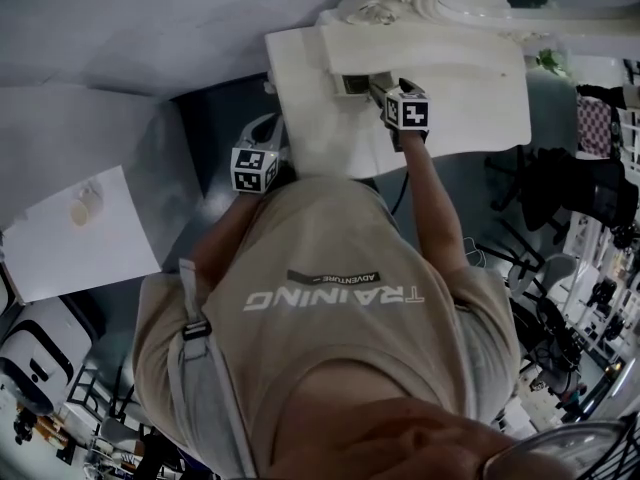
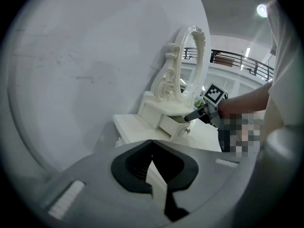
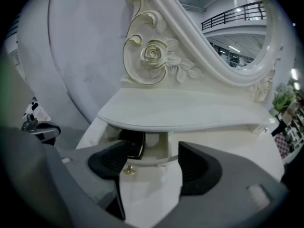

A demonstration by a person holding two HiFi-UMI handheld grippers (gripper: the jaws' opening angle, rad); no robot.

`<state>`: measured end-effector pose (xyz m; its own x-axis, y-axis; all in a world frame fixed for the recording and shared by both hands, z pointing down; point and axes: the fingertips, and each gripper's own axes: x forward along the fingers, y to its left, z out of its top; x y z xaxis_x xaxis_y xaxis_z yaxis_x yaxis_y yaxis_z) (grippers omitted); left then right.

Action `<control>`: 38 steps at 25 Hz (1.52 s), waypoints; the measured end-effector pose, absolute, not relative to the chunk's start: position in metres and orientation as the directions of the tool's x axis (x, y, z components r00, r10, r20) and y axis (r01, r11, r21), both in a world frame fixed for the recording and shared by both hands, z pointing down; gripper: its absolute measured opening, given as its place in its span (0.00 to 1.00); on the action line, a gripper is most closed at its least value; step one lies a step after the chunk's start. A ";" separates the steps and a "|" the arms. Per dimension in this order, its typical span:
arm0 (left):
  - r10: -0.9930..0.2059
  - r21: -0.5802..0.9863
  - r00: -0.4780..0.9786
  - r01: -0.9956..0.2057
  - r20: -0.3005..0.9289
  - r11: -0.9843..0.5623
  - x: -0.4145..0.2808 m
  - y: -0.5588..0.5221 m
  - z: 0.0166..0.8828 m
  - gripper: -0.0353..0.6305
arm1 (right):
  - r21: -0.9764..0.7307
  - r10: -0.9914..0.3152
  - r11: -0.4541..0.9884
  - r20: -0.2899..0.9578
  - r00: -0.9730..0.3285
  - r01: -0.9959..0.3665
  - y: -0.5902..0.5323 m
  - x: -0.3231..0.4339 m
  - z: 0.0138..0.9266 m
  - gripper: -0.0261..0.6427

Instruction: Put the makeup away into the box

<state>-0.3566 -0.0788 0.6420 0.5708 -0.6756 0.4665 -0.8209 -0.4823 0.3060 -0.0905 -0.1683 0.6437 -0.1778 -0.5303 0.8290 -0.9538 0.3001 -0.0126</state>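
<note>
A black flat makeup case (image 3: 131, 144) lies inside a small white drawer (image 3: 157, 145). The drawer is open, just under the shelf of a curly carved white mirror (image 3: 223, 37). A tiny gold knob (image 3: 127, 171) sits on the drawer's front.

The right gripper (image 3: 153, 156) is right at the drawer and points down at it. Its two dark jaws are wide apart and hold nothing. The front of the drawer shows between them, and the case lies just behind the left jaw.

The left gripper (image 2: 152, 144) is well back from the drawer, near the edge of the white worktop (image 1: 470, 108). Its jaws are closed tight together with nothing in them.

The person wears a sandy T-shirt (image 1: 330, 268) and stands at the worktop. A grey wall (image 2: 95, 56) is behind it.
</note>
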 end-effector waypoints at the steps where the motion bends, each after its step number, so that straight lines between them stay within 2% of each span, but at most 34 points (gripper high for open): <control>1: -0.678 0.308 0.564 -0.825 0.471 -0.473 -0.359 -0.078 0.643 0.06 | -0.013 -0.529 0.304 0.829 -0.181 -0.952 -0.170 -0.092 0.645 0.54; 14: -0.675 0.319 0.578 -0.816 0.458 -0.482 -0.358 -0.079 0.647 0.06 | -0.023 -0.547 0.311 0.813 -0.199 -0.950 -0.167 -0.098 0.643 0.54; 22: -0.650 0.323 0.619 -0.785 0.441 -0.529 -0.328 -0.074 0.642 0.06 | -0.020 -0.541 0.308 0.819 -0.192 -0.951 -0.134 -0.077 0.643 0.54; 29: -0.715 0.285 0.544 -0.839 0.440 -0.463 -0.311 -0.064 0.627 0.06 | -0.091 -0.539 0.342 0.796 -0.275 -0.935 -0.113 -0.056 0.655 0.53; 31: -0.729 0.276 0.512 -0.859 0.454 -0.431 -0.302 -0.061 0.623 0.06 | -0.109 -0.529 0.356 0.795 -0.296 -0.928 -0.112 -0.045 0.661 0.51; 34: -0.735 0.276 0.480 -0.877 0.479 -0.393 -0.276 -0.052 0.621 0.06 | -0.126 -0.515 0.393 0.790 -0.332 -0.911 -0.110 -0.024 0.668 0.41; 38: -0.749 0.214 0.427 -0.904 0.506 -0.371 -0.244 -0.051 0.619 0.06 | -0.176 -0.527 0.481 0.725 -0.444 -0.859 -0.117 -0.014 0.677 0.13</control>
<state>-0.2444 -0.0508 0.6188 0.4274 -0.7489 0.5065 -0.9037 -0.3708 0.2142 -0.0144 -0.1165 0.6767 -0.4439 -0.5271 0.7247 -0.8589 0.4809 -0.1763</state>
